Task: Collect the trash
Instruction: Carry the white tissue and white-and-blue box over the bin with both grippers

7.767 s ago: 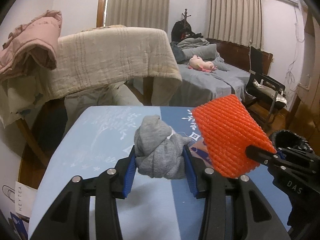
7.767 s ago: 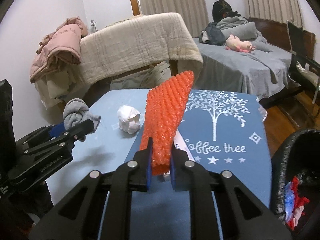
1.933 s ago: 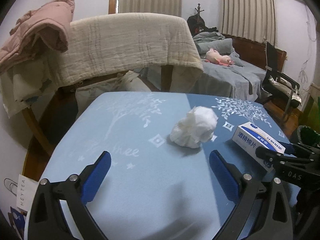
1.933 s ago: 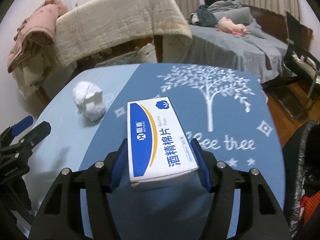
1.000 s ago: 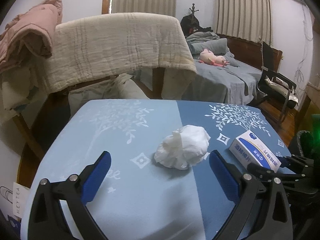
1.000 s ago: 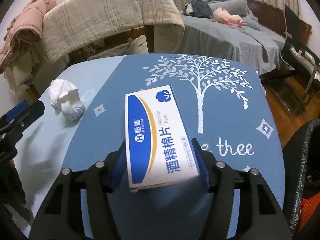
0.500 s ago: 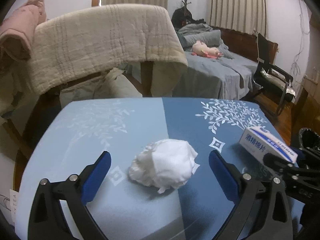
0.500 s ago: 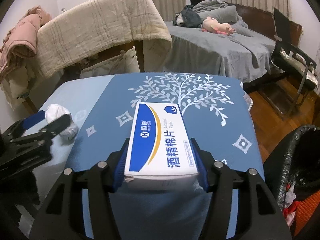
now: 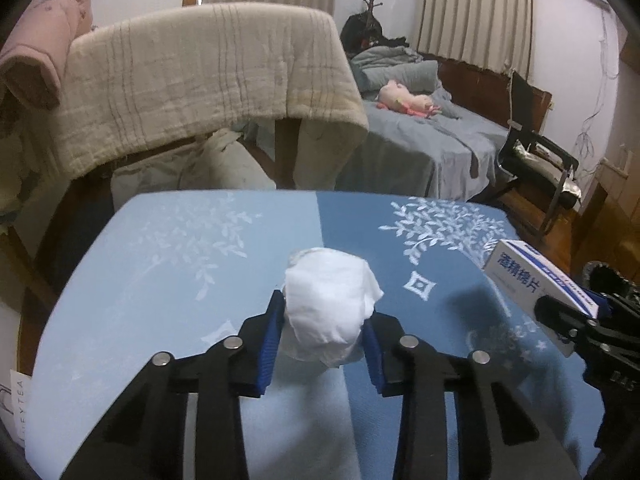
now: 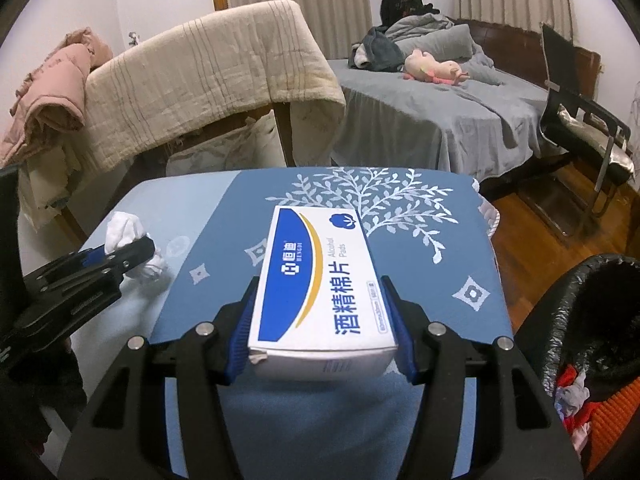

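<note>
**Both tongs have trash between their pads**

Left gripper (image 9: 323, 332) is closing its jaws on a crumpled white tissue (image 9: 330, 306), and the blue pads already touch the tissue on both sides. The tissue sits low over the pale left half of the blue tablecloth (image 9: 168, 280), close to the line where the cloth turns darker; I cannot tell if it is lifted off the cloth. From the right wrist view the same tissue (image 10: 128, 232) shows at the left edge of the table, with the black fingers of the left gripper (image 10: 138, 252) around it.

Right gripper (image 10: 320, 340) holds a white and blue box of alcohol pads (image 10: 320, 288) by its two long sides, the jaws about half open because the box is wide. The box is above the darker part of the cloth, over the white tree print (image 10: 368, 196).

At the right, beside the table, stands a bin with a black bag (image 10: 580, 320). Inside it I see something orange (image 10: 616, 412) and some red and grey scraps (image 10: 572, 396).
</note>
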`<state>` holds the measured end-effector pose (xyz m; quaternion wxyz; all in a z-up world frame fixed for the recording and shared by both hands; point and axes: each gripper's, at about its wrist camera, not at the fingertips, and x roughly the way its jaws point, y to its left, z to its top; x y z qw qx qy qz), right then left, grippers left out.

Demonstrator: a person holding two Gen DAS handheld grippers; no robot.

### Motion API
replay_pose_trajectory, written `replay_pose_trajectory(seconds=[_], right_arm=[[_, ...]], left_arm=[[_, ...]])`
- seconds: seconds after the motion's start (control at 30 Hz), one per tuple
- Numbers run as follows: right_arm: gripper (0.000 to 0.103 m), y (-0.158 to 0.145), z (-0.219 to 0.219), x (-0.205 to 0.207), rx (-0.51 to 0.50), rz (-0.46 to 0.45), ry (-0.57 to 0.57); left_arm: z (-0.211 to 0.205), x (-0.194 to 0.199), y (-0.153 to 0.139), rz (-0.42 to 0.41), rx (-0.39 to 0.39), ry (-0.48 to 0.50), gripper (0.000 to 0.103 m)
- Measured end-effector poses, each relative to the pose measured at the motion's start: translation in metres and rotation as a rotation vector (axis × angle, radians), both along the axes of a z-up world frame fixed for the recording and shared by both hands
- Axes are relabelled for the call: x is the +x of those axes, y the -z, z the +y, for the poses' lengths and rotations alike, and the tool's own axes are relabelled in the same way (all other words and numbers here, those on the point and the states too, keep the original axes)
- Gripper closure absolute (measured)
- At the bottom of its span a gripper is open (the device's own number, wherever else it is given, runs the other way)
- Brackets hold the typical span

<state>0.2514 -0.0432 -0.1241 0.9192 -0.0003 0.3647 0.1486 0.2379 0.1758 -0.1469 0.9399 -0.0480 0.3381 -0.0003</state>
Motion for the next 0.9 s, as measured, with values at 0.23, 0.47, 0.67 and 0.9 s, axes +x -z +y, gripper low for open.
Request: replay_pose_trajectory(seconds=[0.23,0.47,0.67,0.9], right_arm=[[0.047,-0.016,-0.010,-0.019,0.015,-0.033,0.012],[0.047,-0.029,-0.025,-0.042,0.022,-0.060,0.033],[0.047,-0.036,-0.044,-0.064,0.027,-0.070,0.058],[0.048,-0.043,-0.065,-0.094,0.029,-0.090,0.087]], left_arm=[[-0.012,-0.023,-0.022,-0.040,0.013,0.010,0.067],[-0.029,-0.043,-0.035,-0.054,0.018,0.022,0.067],[-0.048,-0.062,-0.044,-0.067,0.012,0.051,0.067],[-0.072,-0.084,-0.052,-0.079,0.002,0.090,0.067]])
